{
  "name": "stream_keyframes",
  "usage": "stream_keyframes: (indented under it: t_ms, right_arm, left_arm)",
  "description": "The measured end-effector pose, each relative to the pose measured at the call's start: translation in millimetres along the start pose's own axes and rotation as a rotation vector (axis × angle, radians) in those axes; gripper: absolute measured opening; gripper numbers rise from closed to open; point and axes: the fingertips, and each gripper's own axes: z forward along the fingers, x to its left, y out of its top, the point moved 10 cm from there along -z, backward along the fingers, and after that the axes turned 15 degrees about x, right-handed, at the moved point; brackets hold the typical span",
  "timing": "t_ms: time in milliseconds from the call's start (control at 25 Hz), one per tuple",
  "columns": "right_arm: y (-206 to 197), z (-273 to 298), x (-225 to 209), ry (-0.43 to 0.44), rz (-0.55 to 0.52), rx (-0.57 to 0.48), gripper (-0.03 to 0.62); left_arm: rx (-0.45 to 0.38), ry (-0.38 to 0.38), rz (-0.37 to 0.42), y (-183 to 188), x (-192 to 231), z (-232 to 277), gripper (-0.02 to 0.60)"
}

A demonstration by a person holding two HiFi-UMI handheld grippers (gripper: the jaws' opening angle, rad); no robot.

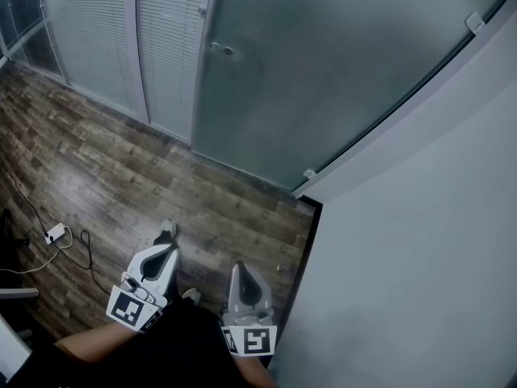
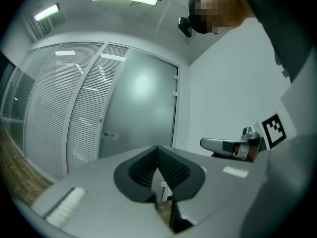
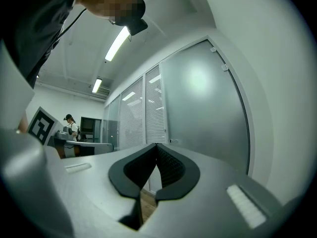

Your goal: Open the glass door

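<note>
Closed: left tongs (image 1: 167, 228), right tongs (image 1: 240, 266); glass door (image 1: 323, 71) ahead.

Head view looked steeply down on the glass door (image 1: 323, 71) from well back. Both gripper views sat lower and faced the door level; all three shared it.

You've got a white power strip (image 1: 55, 234) at the left edge of the wooden floor (image 1: 137, 176), slatted blinds (image 1: 97, 39) along its far edge, white wall (image 1: 420, 265) on your right
</note>
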Motion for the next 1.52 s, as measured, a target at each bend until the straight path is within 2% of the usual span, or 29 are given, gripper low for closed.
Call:
stream_keyframes:
  t_ms: [160,240,360,520,680,1160,1360,1520]
  right_arm:
    - [7,16,-9,-0.035,0.012,0.021,0.002]
    - [10,28,-19,-0.052,0.018,0.03,0.002]
    - [15,52,-31,-0.063,0.021,0.043,0.002]
    - [27,96,-34,-0.039,0.004,0.073,0.002]
    - [46,144,-46,-0.027,-0.01,0.083,0.002]
    - [94,284,-45,-0.017,-0.019,0.141,0.002]
    - [109,319,-38,-0.036,-0.04,0.133,0.002]
    - [111,343,-36,-0.035,-0.035,0.133,0.002]
  left_arm:
    - [0.004,-0.027,-0.005,20,14,21,0.0]
    - [-0.023,-0.036,-0.009,26,25,36,0.0]
    - [-0.033,-0.022,-0.018,29,47,60,-0.001]
    - [0.001,-0.028,-0.033,47,78,87,0.0]
    - [0.008,-0.041,-0.05,48,107,124,-0.002]
    - [0.027,-0.038,-0.08,110,215,199,0.0]
    - [0.007,-0.075,-0.078,103,238,213,-0.002]
    - [0.008,-0.076,-0.072,109,260,222,0.0]
